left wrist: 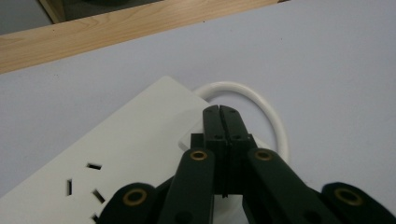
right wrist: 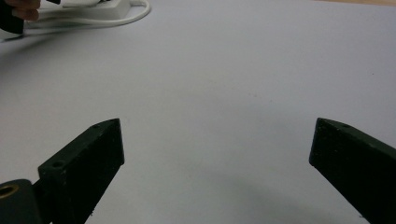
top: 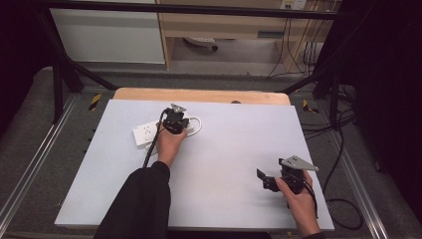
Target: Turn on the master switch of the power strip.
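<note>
Covering most of the high view: pale grey worktop (top: pixel 224 164), wood edge at 12 o'clock. White power strip (top: pixel 149 133) lies toward 11 o'clock from worktop centre, its white cable (top: pixel 197 122) looping off the end at its 3 o'clock. Left tool (top: pixel 175 122) sits over that end of the strip, jaws pressed together, nothing seen between them. Right tool (top: pixel 266 180) at 4 o'clock over bare worktop, well apart from the strip, jaws wide apart, empty.
</note>
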Demonstrator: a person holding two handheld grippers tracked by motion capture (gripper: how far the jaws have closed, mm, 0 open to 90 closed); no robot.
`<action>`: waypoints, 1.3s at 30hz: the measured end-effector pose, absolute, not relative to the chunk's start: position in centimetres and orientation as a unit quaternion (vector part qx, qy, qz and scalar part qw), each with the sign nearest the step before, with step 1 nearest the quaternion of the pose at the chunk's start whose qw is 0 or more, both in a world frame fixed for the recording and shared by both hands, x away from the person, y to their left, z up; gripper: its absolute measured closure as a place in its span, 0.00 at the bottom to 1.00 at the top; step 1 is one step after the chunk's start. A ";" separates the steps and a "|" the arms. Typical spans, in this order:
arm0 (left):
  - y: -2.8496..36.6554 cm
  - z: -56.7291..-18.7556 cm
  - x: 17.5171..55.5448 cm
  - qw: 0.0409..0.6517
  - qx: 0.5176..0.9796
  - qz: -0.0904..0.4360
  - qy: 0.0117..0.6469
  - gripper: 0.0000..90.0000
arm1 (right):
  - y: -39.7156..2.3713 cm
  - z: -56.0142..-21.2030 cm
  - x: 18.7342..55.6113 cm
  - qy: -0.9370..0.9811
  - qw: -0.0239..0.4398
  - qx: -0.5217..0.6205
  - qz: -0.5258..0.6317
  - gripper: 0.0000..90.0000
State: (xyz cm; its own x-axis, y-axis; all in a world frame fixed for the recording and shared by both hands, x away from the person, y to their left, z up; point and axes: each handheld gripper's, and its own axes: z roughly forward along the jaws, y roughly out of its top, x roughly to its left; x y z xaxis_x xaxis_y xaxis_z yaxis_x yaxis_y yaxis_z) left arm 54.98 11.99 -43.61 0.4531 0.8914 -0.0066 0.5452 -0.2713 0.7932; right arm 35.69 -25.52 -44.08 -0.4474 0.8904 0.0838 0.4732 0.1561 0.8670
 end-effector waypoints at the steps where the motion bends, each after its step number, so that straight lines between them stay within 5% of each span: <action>1: 12.0 -43.6 55.0 0.379 0.763 0.229 0.470 1.00 | -25.5 -44.1 35.7 0.723 0.234 0.471 0.448 0.04; 39: 12.8 -41.7 54.6 0.445 0.732 0.236 0.460 1.00 | -25.5 -44.1 35.7 0.723 0.233 0.471 0.448 0.04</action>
State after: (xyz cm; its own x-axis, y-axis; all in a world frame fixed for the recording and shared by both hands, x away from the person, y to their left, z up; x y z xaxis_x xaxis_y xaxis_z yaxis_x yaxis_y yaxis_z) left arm 54.55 12.77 -41.74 0.4662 0.8824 -0.0638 0.4624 -0.1816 0.8679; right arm 35.74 -25.53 -44.09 -0.4473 0.8904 0.0842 0.4726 0.1554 0.8675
